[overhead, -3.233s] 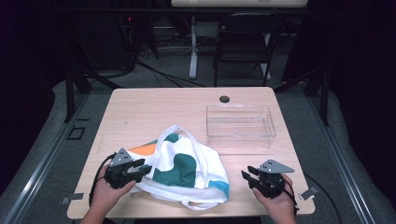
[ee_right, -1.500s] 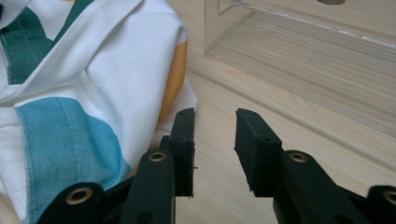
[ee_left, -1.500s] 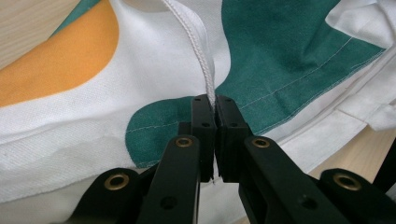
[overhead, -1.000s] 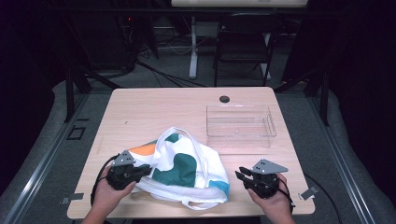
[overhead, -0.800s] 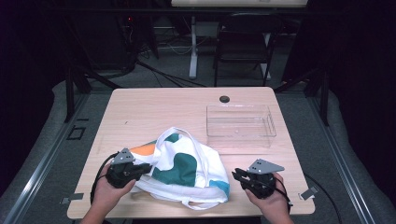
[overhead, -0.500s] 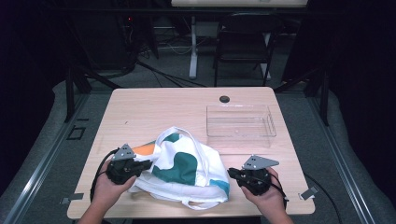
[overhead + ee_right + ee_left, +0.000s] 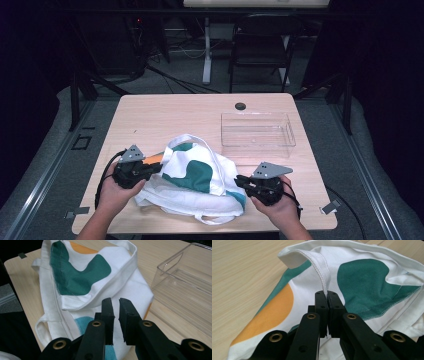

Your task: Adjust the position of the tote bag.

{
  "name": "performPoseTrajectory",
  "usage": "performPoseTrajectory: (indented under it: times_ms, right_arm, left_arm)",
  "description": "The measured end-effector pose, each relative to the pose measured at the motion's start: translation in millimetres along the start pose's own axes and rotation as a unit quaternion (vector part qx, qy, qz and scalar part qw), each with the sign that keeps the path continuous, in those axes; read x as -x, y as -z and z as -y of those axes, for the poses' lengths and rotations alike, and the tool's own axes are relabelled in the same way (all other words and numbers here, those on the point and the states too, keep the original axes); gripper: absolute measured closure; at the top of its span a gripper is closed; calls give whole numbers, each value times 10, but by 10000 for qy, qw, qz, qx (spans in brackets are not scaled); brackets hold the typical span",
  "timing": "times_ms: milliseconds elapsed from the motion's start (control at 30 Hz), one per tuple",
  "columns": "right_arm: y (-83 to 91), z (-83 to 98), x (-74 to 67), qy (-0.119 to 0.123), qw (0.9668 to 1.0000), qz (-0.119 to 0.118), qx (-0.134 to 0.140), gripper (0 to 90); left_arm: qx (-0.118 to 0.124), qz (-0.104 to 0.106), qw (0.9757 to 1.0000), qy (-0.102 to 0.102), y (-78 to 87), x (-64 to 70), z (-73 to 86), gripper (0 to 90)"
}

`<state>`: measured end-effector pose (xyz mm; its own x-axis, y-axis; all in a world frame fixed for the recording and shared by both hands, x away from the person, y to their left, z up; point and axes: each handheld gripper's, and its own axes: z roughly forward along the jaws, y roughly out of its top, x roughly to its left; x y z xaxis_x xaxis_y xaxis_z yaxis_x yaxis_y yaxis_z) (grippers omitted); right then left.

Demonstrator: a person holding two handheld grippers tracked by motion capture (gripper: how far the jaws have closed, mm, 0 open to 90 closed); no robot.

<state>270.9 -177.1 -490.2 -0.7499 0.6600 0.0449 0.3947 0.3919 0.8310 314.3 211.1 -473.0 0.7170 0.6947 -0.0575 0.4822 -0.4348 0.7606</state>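
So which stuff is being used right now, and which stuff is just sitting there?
In use:
- cloth bag
- left tongs, pinching the bag's hem
- right tongs, at the bag's other side, a narrow gap between them

Just sitting there:
- clear plastic box
- small black round thing
- table

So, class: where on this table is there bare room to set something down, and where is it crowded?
Bare wood lies on the table between its far left corner and the clear tray, and left of the tote bag. The near edge is crowded: the bag between the left gripper and right gripper.
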Motion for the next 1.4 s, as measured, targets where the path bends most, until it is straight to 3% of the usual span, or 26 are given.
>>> performPoseTrajectory:
  times_ms: [467,633,667,700,1400]
  right_arm:
    - [-121,-256,-140,269,9994,-230,3,797]
    - [-165,-312,-163,302,9990,-317,-70,791]
    - [-151,-332,-163,347,9987,-288,-233,789]
    - [-173,-335,-164,320,9988,-347,-91,788]
    - [-347,-583,-338,619,9967,-513,-128,776]
  left_arm:
    - [68,43,10000,25,25,-78,-123,880]
    - [107,49,9999,77,25,-110,-154,880]
    - [105,51,9999,85,25,-116,-164,880]
    - [120,40,9999,99,23,-117,-171,880]
    - [201,-8,9997,133,13,-172,-266,880]
